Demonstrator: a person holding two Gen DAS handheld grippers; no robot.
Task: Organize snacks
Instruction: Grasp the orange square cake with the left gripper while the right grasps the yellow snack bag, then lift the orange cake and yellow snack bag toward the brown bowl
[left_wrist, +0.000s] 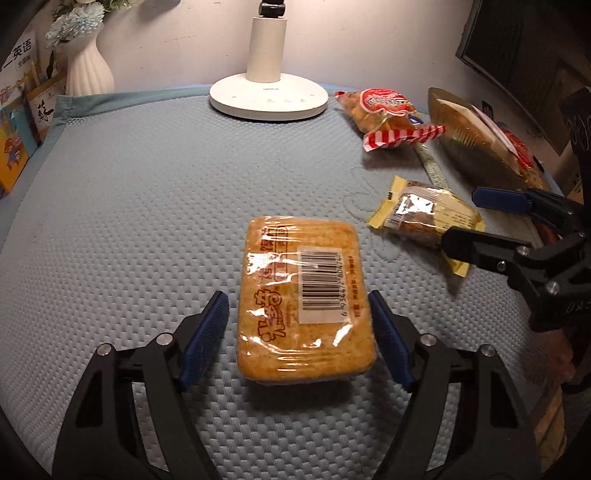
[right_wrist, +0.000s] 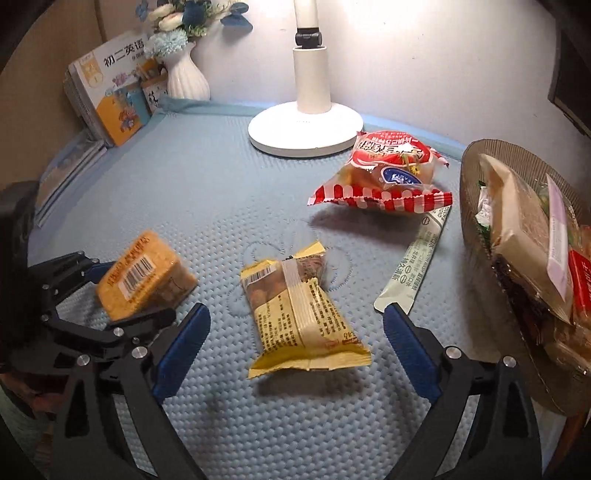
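An orange biscuit pack (left_wrist: 303, 295) with a barcode label sits between the fingers of my left gripper (left_wrist: 299, 317), which is shut on its sides. The pack is tilted, its near end off the blue mat (left_wrist: 147, 184). The right wrist view shows the same pack (right_wrist: 144, 273) held in the left gripper (right_wrist: 129, 295) at lower left. My right gripper (right_wrist: 297, 332) is open and hangs over a yellow snack pack (right_wrist: 303, 317) lying on the mat, without touching it. The left wrist view has the right gripper (left_wrist: 465, 221) beside this yellow pack (left_wrist: 424, 218).
A woven basket (right_wrist: 476, 177) holding several snacks stands at the right edge. A red-striped bun pack (right_wrist: 388, 173) and a green stick sachet (right_wrist: 413, 269) lie near it. The white lamp base (right_wrist: 306, 129), a white vase (right_wrist: 186, 81) and books (right_wrist: 107, 99) line the back.
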